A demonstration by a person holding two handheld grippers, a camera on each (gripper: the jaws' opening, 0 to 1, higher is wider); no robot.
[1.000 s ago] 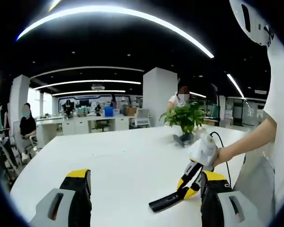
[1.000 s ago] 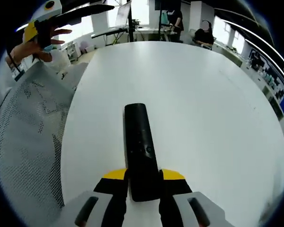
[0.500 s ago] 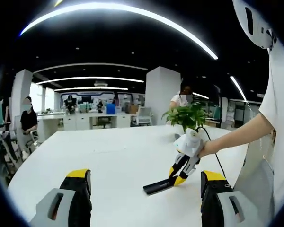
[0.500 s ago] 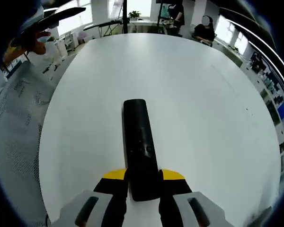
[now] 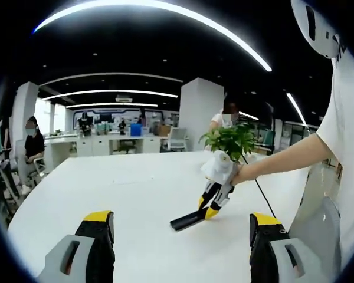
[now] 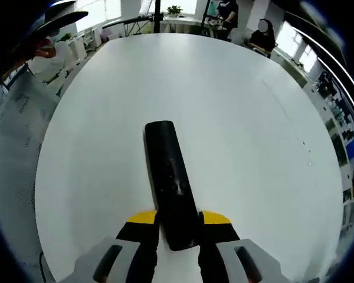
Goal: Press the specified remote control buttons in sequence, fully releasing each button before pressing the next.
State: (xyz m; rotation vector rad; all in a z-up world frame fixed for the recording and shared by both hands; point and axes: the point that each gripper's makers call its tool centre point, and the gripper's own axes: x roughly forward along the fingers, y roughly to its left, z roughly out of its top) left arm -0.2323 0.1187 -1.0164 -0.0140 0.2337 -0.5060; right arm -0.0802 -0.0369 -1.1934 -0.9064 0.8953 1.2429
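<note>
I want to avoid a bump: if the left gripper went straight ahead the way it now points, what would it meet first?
Probably the white table. Between the open jaws of the left gripper lies bare tabletop, with the remote held by the right gripper just right of centre. Depth is unclear, so the remote might be met first.

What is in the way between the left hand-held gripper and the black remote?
Nothing visible. In the left gripper view, bare white table lies between the open left hand-held gripper and the long black plastic remote control, which the right hand-held gripper holds.
</note>
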